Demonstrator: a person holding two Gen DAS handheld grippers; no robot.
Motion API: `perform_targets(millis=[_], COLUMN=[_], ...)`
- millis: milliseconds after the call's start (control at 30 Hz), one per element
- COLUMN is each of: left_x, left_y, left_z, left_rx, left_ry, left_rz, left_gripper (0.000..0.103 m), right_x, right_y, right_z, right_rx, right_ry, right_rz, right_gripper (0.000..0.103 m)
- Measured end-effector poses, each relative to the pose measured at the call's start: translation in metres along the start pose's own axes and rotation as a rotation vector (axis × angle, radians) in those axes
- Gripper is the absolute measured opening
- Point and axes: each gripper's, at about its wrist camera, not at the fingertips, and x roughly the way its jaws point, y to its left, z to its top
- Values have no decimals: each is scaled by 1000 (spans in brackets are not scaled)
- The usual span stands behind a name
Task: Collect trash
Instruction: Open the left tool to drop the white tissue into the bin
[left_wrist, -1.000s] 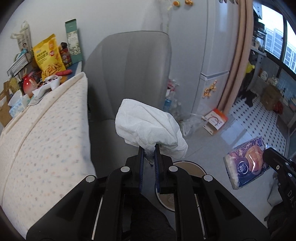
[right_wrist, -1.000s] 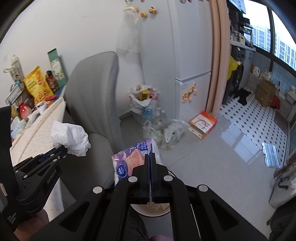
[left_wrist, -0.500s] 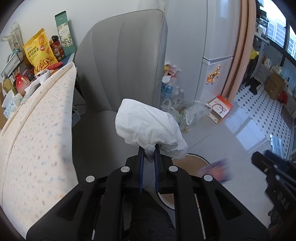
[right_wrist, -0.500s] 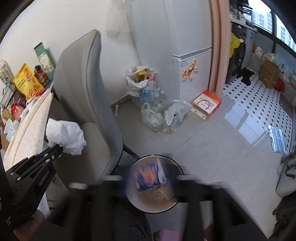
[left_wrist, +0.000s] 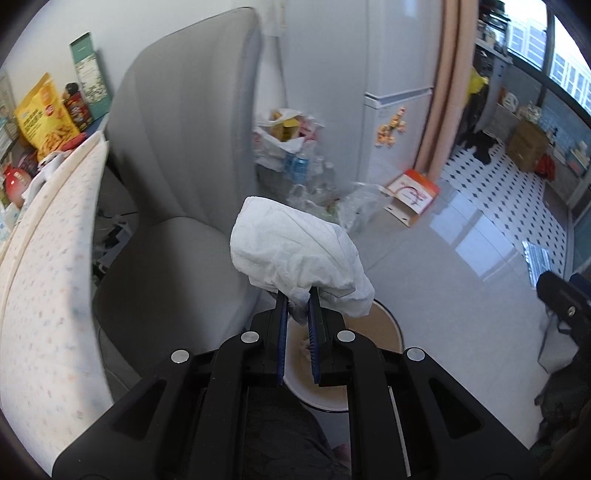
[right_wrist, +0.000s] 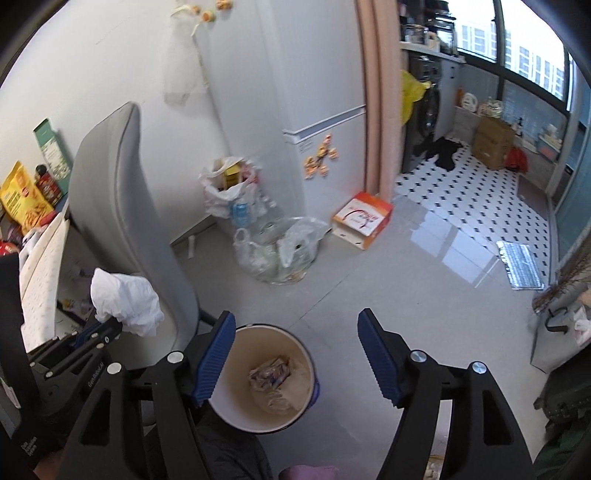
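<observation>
My left gripper (left_wrist: 296, 295) is shut on a crumpled white tissue (left_wrist: 295, 251), held above the round trash bin (left_wrist: 384, 325) on the floor. In the right wrist view that tissue (right_wrist: 125, 299) and the left gripper (right_wrist: 101, 328) hang at the left, beside the bin (right_wrist: 310, 354). My right gripper (right_wrist: 295, 321) hovers over the bin, its jaws opening with nothing between them. A crinkled snack wrapper (right_wrist: 271, 373) lies inside the bin on other scraps. The right gripper's tip (left_wrist: 557, 295) shows at the right edge of the left wrist view.
A grey chair (left_wrist: 184, 155) stands left of the bin, beside a cloth-covered table (left_wrist: 48, 266) with snacks. Plastic bags of bottles (right_wrist: 275, 251), an orange box (right_wrist: 364, 218) and a white fridge (right_wrist: 295, 92) are beyond. Glossy floor tiles (right_wrist: 424, 295) stretch right.
The right gripper opened and let go of the snack wrapper, which dropped into the bin. Both grippers came lower toward the bin; the left still grips the tissue.
</observation>
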Motion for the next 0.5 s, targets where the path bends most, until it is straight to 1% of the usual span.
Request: perform_targets(millis=[200, 267, 500], left_x=[4, 7, 25], left_y=[-24, -30, -36], left_z=[-2, -4, -11], left_rx=[28, 39, 38], left_ry=[25, 36, 80], left_rz=[-39, -49, -55], left_gripper=[11, 14, 16], right_x=[-9, -10, -2], right_y=[-28, -34, -46], right_z=[1, -1, -9], right_rx=[32, 43, 65], right_ry=[-18, -18, -4], right_rz=[-32, -35, -37], right_gripper=[68, 68, 69])
